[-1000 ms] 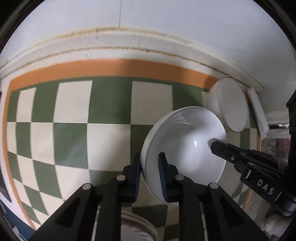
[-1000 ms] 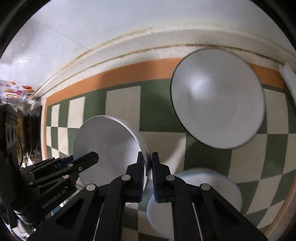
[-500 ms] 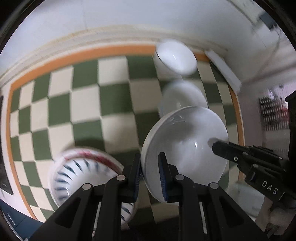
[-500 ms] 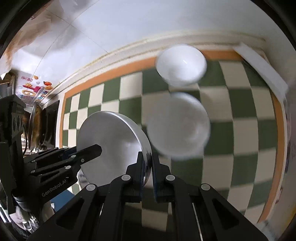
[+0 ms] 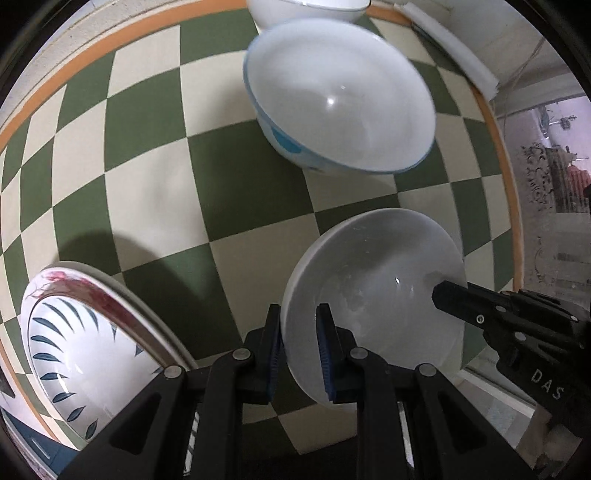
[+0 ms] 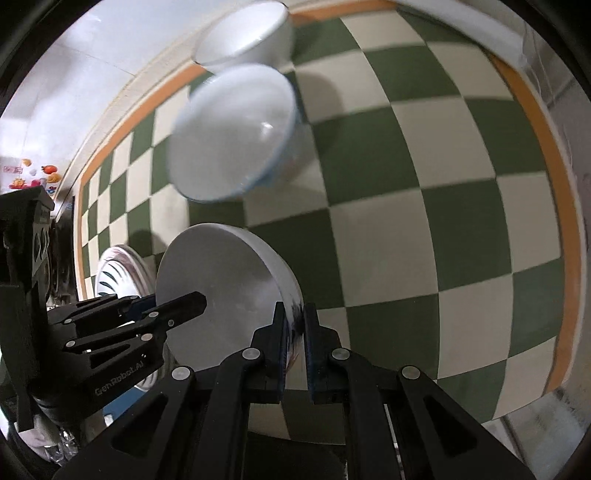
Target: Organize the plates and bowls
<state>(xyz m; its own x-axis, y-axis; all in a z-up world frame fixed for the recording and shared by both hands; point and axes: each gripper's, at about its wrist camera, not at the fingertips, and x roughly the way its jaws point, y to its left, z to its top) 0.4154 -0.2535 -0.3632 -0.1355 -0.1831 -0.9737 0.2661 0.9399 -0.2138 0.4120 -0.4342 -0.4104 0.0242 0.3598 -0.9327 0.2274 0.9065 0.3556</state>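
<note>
The plain white glazed ceramic dish (image 5: pixel 373 295) is held clear above the green-and-cream checked table (image 5: pixel 147 184), nearer the cameras than the big white bowl with the blue rim (image 5: pixel 340 96), which stands on the checks farther off. It is held from two sides. The left tool (image 5: pixel 298 350) is closed almost fully on the near rim, one pad inside and one outside. The right tool (image 6: pixel 294 339) is clamped tight on the opposite rim, where a dark painted mark shows between its pads.

By the look of it the dish is stiff, smooth and fairly heavy for its size. Glaze is slippery under rubber pads, and a drop onto the table could chip or crack it. The rim is the sensible place to hold it, since it is thin enough for the pads to close over, and two opposite grips keep it from swinging.

A white plate painted with dark blue leaves and a red flower (image 5: pixel 85 350) lies to the left of the blue-rimmed bowl, nearer the cameras. A second white bowl (image 5: pixel 306 11) stands just behind it.
</note>
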